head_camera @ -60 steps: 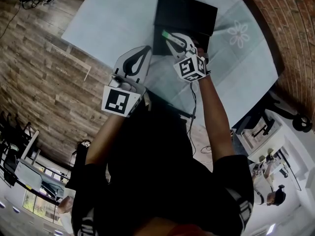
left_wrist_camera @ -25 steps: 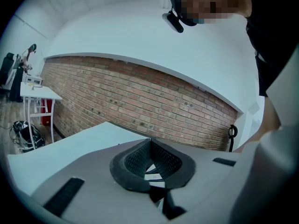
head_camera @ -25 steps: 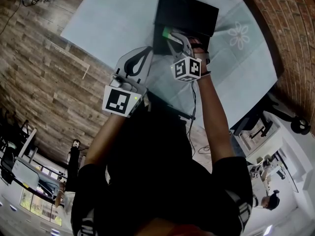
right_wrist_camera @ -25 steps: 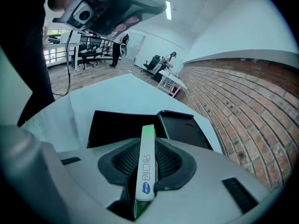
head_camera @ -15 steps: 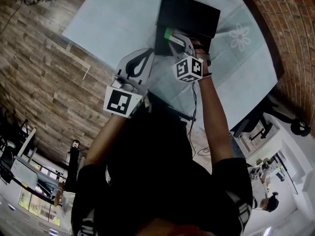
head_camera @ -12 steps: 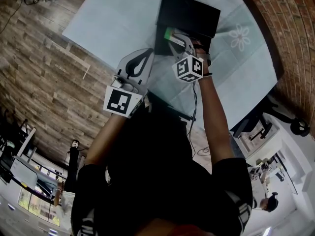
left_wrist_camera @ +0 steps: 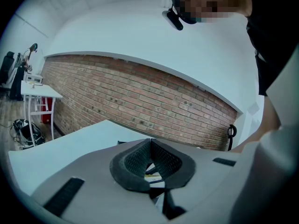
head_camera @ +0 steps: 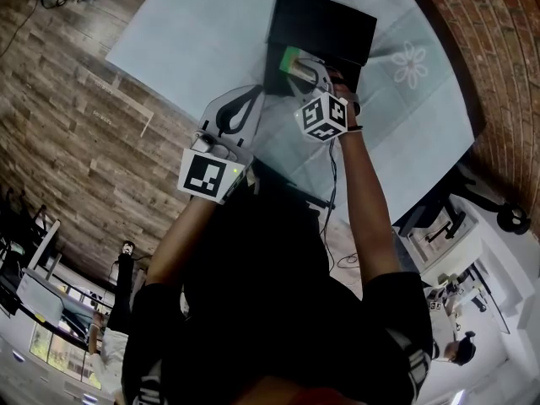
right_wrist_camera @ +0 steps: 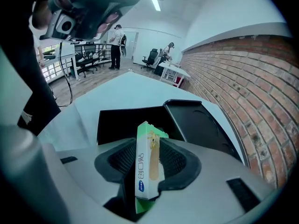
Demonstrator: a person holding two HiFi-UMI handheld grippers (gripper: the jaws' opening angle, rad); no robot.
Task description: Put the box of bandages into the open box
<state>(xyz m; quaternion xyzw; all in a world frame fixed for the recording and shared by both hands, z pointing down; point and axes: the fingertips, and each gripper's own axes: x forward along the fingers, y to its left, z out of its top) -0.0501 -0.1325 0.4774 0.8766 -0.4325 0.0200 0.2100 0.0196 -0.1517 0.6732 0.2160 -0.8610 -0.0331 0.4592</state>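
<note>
The green and white box of bandages stands on edge between my right gripper's jaws, over the near edge of the open black box. The jaws are opening: a gap shows on the box's left, while its right face still leans on the other pad. The black lid lies open to the right. In the head view the bandage box pokes out ahead of the right gripper, at the black box's near left corner. My left gripper hovers to the left, shut and holding nothing.
The black box sits on a pale blue tablecloth with a white flower print. Wooden floor lies to the left, and a brick wall runs along the table's far right. A cable hangs by the right forearm.
My right gripper has moved slightly forward over the black box's near edge, and more of the green bandage box shows ahead of it. The left gripper has hardly moved.
</note>
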